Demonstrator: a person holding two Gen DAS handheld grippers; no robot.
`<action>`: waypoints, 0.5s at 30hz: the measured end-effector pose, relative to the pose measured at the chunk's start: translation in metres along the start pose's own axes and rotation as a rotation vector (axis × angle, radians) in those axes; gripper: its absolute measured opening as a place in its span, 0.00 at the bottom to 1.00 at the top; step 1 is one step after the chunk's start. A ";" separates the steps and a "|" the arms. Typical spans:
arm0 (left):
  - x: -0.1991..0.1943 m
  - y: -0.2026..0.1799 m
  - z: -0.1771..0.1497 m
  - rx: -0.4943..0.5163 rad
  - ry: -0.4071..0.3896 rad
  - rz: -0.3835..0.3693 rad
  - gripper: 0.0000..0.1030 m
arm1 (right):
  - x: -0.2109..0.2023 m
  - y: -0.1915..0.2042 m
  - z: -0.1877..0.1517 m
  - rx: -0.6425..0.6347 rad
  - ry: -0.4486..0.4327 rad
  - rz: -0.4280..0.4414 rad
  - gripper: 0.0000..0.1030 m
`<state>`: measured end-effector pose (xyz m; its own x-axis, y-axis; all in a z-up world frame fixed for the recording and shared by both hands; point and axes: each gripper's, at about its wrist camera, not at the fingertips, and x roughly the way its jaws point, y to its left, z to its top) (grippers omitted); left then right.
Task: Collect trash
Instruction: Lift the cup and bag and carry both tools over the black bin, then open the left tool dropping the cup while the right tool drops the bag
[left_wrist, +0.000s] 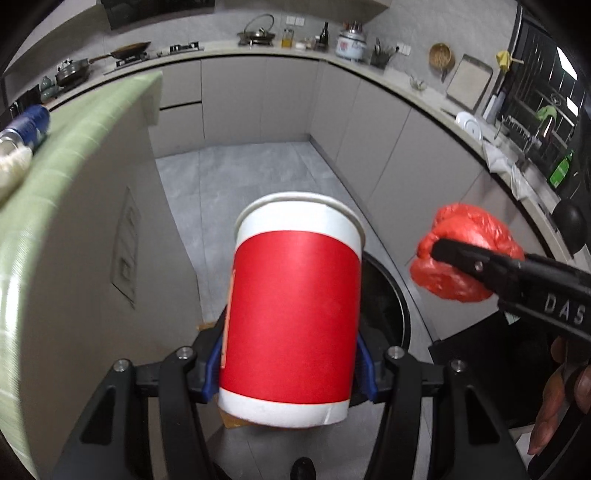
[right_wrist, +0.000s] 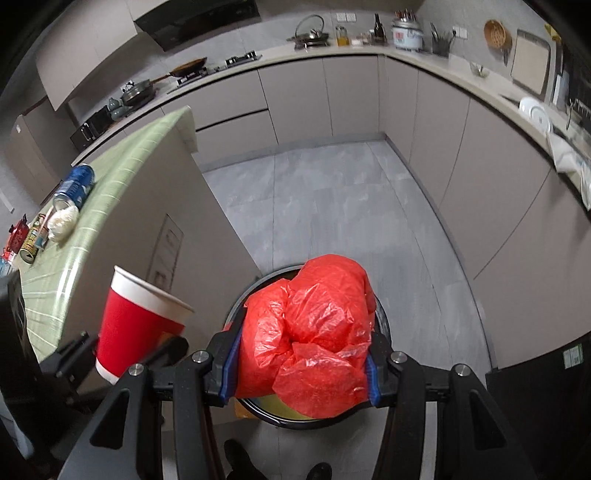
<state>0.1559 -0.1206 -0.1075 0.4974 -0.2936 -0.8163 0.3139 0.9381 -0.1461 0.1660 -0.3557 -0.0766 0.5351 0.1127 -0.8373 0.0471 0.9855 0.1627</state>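
Observation:
My left gripper is shut on a red and white paper cup, held upright over the floor beside a round black trash bin. The same cup shows at the lower left of the right wrist view. A crumpled red plastic bag is pinched in my right gripper, directly above the black bin, whose rim shows around it. In the left wrist view the bag hangs at the right, clamped by the right gripper's black fingers.
A counter with a green striped cloth stands at the left, carrying a blue can, a white wad and small tins. Grey kitchen cabinets ring the tiled floor. A person's hand and shoes show at the edges.

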 end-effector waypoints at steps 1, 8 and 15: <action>0.004 -0.003 -0.002 0.000 0.011 -0.001 0.56 | 0.003 -0.002 -0.001 0.000 0.006 0.001 0.53; 0.030 -0.013 -0.010 -0.019 0.049 0.013 0.56 | 0.039 -0.009 -0.005 -0.019 0.052 0.014 0.53; 0.061 -0.015 -0.021 -0.053 0.093 0.032 0.56 | 0.086 -0.016 -0.007 -0.038 0.124 0.033 0.53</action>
<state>0.1647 -0.1491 -0.1666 0.4287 -0.2470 -0.8690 0.2547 0.9559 -0.1461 0.2052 -0.3612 -0.1554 0.4271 0.1579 -0.8903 -0.0022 0.9848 0.1736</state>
